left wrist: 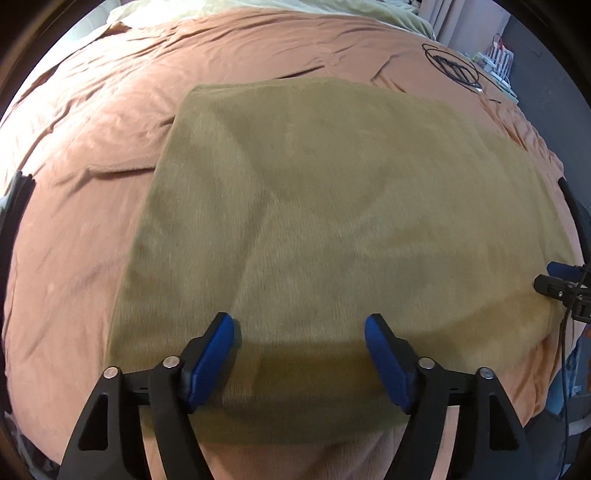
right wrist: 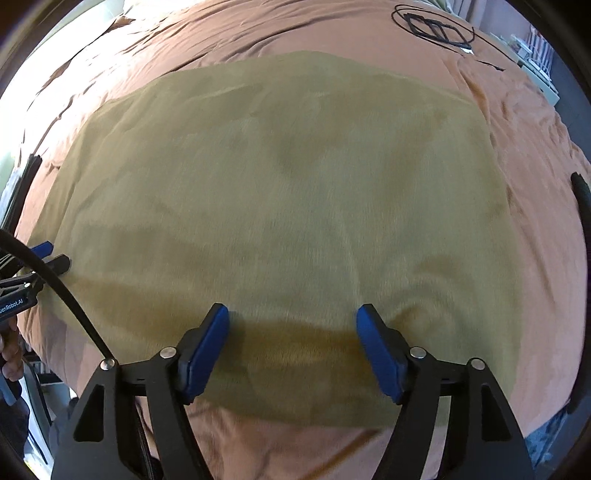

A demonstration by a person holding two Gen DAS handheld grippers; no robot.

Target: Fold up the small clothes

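An olive-green cloth (left wrist: 332, 221) lies spread flat on a bed covered by an orange-brown sheet (left wrist: 74, 184), filling most of both wrist views. It looks like a roughly rectangular shape with its near edge running across just under both claws; soft creases and darker patches cross its surface, and the picture is slightly blurred, so the kind of garment cannot be told

The left gripper (left wrist: 299, 332) hangs over the near edge of the cloth toward its left half, its two blue pads (left wrist: 212, 362) spread wide apart with bare fabric between them — released, grasping nothing. The right gripper (right wrist: 291, 325) sits the same way over the near edge toward the right half, its blue pads (right wrist: 203, 354) likewise wide apart and holding nothing. Whether the tips touch the fabric cannot be told

Each claw shows in the other's view: the right one at the far right edge of the left wrist view, near the cloth's right corner, and the left one at the left edge of the right wrist view, beside the cloth's left side

Far back on the sheet, well apart from the cloth, lies a coiled black cable (right wrist: 432, 26). A pale yellow blanket (left wrist: 388, 14) sits at the head of the bed
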